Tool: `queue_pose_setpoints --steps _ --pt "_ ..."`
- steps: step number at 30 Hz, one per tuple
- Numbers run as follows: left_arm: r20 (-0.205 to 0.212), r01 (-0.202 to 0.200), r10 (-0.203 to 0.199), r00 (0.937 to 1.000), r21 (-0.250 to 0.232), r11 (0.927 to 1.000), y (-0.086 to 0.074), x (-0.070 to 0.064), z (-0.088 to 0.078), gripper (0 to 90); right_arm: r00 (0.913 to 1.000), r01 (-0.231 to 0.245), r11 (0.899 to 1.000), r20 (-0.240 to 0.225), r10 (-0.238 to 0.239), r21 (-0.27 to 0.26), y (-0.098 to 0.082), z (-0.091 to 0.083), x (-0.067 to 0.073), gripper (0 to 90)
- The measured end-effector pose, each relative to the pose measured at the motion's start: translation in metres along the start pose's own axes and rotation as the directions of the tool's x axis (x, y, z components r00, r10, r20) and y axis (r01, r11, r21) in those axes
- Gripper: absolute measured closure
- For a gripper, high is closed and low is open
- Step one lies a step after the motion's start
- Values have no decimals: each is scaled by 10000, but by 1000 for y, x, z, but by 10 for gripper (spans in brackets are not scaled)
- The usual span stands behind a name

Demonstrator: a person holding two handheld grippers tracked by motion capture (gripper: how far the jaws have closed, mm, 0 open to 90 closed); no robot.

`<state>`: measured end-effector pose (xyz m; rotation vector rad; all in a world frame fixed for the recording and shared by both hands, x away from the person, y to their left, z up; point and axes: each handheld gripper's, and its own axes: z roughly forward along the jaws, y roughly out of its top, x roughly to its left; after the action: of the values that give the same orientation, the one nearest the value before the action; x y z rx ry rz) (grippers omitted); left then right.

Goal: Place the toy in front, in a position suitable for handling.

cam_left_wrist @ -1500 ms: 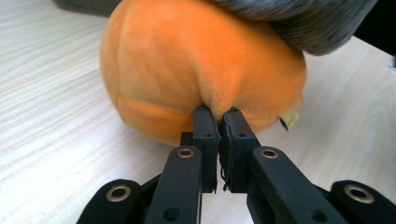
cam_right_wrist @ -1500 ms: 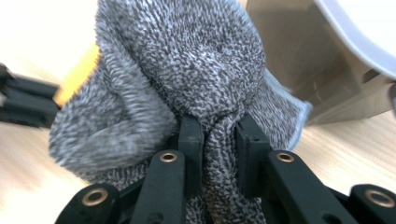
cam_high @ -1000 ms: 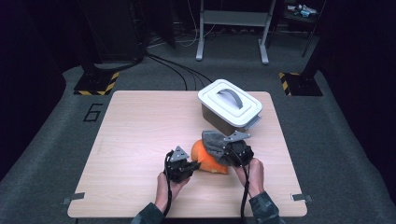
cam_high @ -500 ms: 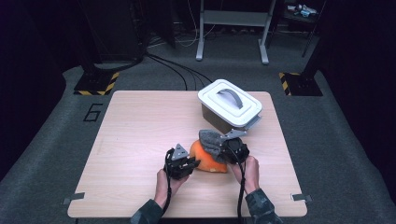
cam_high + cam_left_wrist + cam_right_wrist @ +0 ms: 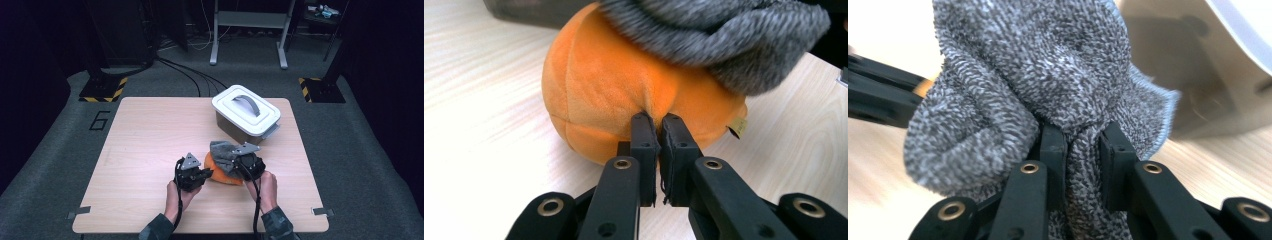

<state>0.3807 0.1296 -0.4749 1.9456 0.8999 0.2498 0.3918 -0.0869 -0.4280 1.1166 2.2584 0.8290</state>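
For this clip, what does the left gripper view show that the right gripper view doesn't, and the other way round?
Left gripper view alone: the round orange plush toy on the pale wooden table, with the left gripper shut, its fingers pinching a fold of the toy's fabric, and a small tag at the toy's side.

Right gripper view alone: the right gripper shut on the grey terry cloth, and the white lidded plastic box behind it.

Both: the grey cloth and the table surface.

Left tool (image 5: 204,174) pinched closed; right tool (image 5: 239,159) clamped tight, forearms low.
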Motion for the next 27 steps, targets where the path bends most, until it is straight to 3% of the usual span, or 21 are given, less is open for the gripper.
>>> queue_pose_setpoints --steps 4,5,6,7,8,10,14,15,16,17,18,22,24,27 --pt "-16 -9 9 10000 45 10000 0 1 1 825 9991 -309 9994 -284 313 147 -2 8 -6 763" --pt "-73 -77 77 9999 7 10000 0 1 1 766 9993 -163 9997 -342 168 154 -2 11 -7 764" --pt "-349 -39 37 9994 -76 10000 -3 1 -3 662 9989 -357 9991 -304 363 213 -2 13 -6 765" --pt "-349 -39 37 9994 -76 10000 -3 1 -3 544 9989 -357 9991 -304 363 213 -2 13 -6 765" --pt "-389 -15 9 9992 -136 9999 -5 2 -4 544 9973 -492 9987 -535 498 132 -1 15 -7 766" --pt "-481 -91 94 9988 61 9999 -10 2 -2 388 9937 -711 9972 -854 728 228 1 18 -13 765" --pt "-534 -213 236 9983 429 9989 -13 2 11 495 9915 -846 9963 -976 856 138 2 19 -16 766" --pt "-515 -288 313 9982 500 9983 -13 2 15 636 9916 -825 9964 -979 841 207 4 21 -16 765" --pt "-535 -416 442 9976 502 9979 -12 1 17 688 9931 -761 9968 -873 778 227 6 21 -16 765" --pt "-546 -310 329 9980 359 9989 -12 1 18 688 9931 -761 9968 -873 778 227 6 21 -16 765" --pt "-549 -285 303 9980 330 9990 -12 0 18 779 9945 -722 9973 -745 733 167 7 20 -14 764" --pt "-329 -41 49 9994 243 9997 -13 3 15 838 9963 -624 9980 -593 620 -57 12 13 -10 762" --pt "-225 203 -199 9995 175 9996 -13 4 13 851 9994 -209 9994 -297 201 -289 18 3 2 762" --pt "-153 256 -254 9996 117 9996 -12 3 11 859 9979 420 9981 -466 -441 -454 26 -6 24 761"
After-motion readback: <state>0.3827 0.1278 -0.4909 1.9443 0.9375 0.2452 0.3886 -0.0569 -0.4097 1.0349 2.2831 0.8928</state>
